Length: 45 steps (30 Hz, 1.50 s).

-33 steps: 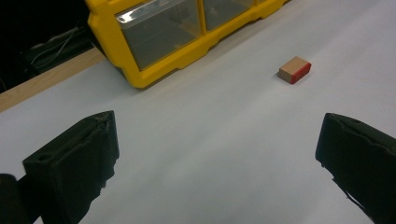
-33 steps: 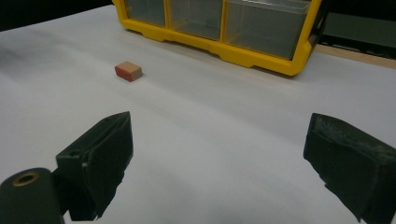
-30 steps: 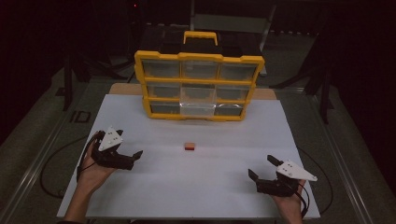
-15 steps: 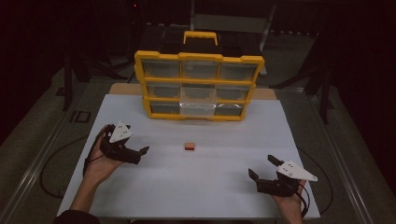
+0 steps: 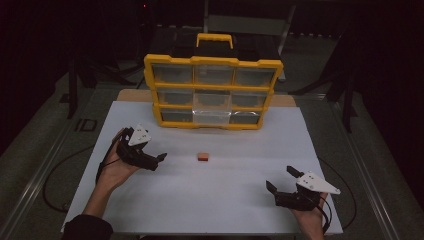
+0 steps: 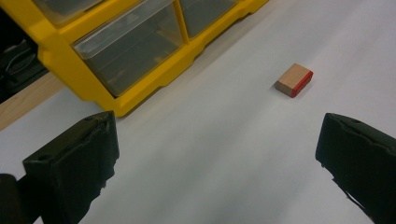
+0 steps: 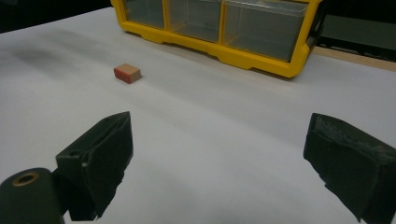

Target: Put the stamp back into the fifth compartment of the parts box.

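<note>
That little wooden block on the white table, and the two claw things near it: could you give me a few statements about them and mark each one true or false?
1. The small block lies on the white table, apart from both grippers. True.
2. The left gripper is clamped on the block. False: its jaws stand wide open, with the block ahead of them.
3. The block has one red face. True.
4. The block sits inside a drawer of the yellow organizer. False: it lies on the bare table in front of it.
5. The right gripper is shut. False: its jaws stand open and hold nothing.
</note>
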Available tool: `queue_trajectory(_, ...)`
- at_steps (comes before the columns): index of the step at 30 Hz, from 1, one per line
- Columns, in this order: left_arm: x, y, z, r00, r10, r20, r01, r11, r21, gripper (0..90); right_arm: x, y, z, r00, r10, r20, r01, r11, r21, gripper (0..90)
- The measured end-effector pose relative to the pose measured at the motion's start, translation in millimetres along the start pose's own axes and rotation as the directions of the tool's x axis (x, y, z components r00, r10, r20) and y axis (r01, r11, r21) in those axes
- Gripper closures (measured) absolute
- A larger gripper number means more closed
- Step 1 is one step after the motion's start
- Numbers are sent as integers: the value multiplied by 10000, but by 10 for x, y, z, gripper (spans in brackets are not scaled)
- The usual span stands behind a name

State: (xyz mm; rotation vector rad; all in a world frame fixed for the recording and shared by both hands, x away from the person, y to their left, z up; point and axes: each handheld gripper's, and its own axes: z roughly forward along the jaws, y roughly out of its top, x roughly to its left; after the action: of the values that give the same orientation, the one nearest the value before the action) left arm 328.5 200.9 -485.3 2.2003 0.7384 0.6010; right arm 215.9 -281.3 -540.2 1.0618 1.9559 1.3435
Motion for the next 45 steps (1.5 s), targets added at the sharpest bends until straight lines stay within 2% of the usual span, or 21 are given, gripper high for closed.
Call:
queue_trajectory(15,21,136,174,9996,223,196,-230,9991,351,3,-5,0,0,10000,-13,4,13,10000,-9,82)
queue_trajectory(37,44,218,423,9983,273,524,-319,9955,895,4,-6,1,-7,10000,-2,-48,1,10000,-74,82)
queue_trajectory(45,28,279,515,9966,409,716,-485,9930,1078,4,-7,2,-10,10000,3,-43,-3,10000,-84,83)
